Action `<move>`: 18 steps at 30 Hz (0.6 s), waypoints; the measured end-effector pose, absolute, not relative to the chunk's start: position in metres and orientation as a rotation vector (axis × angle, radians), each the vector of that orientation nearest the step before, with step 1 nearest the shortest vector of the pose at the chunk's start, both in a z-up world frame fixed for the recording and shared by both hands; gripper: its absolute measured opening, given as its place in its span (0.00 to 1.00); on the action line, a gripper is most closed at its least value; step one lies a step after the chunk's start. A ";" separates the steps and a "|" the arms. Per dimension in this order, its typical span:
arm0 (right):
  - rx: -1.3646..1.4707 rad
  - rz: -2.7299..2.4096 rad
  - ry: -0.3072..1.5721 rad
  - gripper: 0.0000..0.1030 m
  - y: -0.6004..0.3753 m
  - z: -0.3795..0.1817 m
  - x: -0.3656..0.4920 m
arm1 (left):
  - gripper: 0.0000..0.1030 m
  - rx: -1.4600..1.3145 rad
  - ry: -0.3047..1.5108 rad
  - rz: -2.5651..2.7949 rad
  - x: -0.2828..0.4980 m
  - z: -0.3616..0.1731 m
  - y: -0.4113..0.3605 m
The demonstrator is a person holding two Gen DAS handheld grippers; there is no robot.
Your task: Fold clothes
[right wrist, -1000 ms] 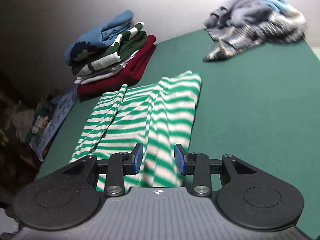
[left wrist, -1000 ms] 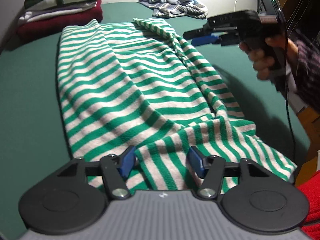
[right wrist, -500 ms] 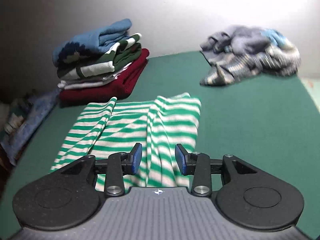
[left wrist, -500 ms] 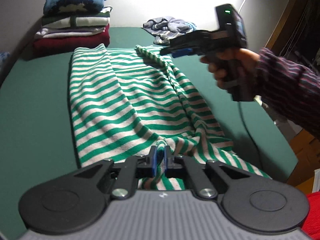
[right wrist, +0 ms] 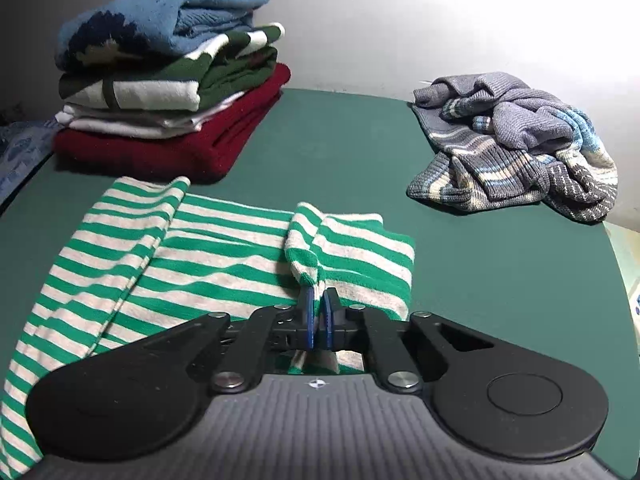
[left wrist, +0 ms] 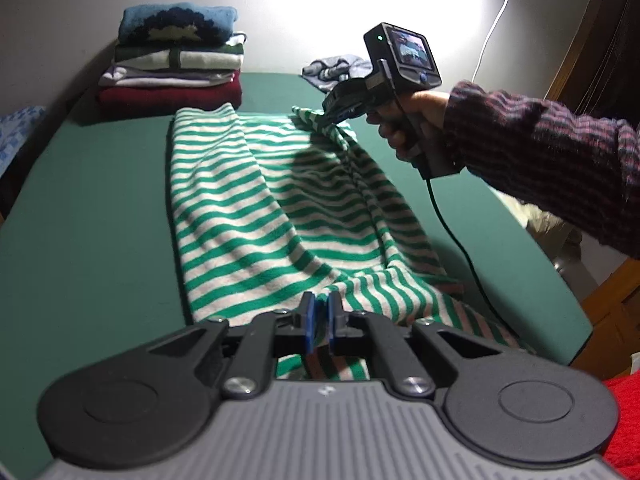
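Observation:
A green-and-white striped garment (left wrist: 260, 208) lies lengthwise on the green table (left wrist: 88, 220). My left gripper (left wrist: 319, 300) is shut on a pinched fold at the garment's near end, lifted slightly off the table. At the far end, my right gripper (left wrist: 326, 118) is held by a hand in a dark striped sleeve (left wrist: 540, 160). In the right wrist view the right gripper (right wrist: 319, 294) has its jaws closing, blue pads pressing a raised fold of the striped garment (right wrist: 224, 248) near its far right corner.
A stack of folded clothes (right wrist: 168, 92) stands at the far left against the wall. A crumpled grey-blue sweater (right wrist: 516, 144) lies far right. A black cable (left wrist: 452, 232) hangs from the right gripper. Red cloth (left wrist: 624, 420) shows past the table's near right edge.
The left gripper shut on the near fold and lifted it. The right gripper moved over the garment's far end and closed from open onto a fold there.

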State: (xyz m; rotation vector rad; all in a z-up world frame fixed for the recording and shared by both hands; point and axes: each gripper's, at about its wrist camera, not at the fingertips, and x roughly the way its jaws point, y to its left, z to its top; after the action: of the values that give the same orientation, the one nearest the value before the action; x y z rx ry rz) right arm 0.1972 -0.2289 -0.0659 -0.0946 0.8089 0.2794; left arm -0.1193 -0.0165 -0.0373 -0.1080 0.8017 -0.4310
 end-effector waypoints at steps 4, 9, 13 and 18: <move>-0.007 0.317 0.775 0.06 -0.232 -0.044 0.195 | 0.01 -0.180 0.782 -0.422 -0.113 -0.024 0.001; 0.149 0.373 0.799 0.06 -0.229 -0.041 0.205 | 0.01 -0.211 0.796 -0.412 -0.126 -0.013 0.014; 0.200 0.422 0.829 0.06 -0.215 -0.061 0.209 | 0.00 -0.191 0.832 -0.344 -0.136 -0.022 0.019; 0.226 0.427 0.872 0.07 -0.202 -0.090 0.210 | 0.00 -0.201 0.876 -0.290 -0.134 -0.039 0.023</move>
State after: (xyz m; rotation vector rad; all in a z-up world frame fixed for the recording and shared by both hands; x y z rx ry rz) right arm 0.2104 -0.2019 -0.0903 0.2263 0.8715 0.4269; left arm -0.1341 0.0229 -0.0387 -0.2009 0.8756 -0.2904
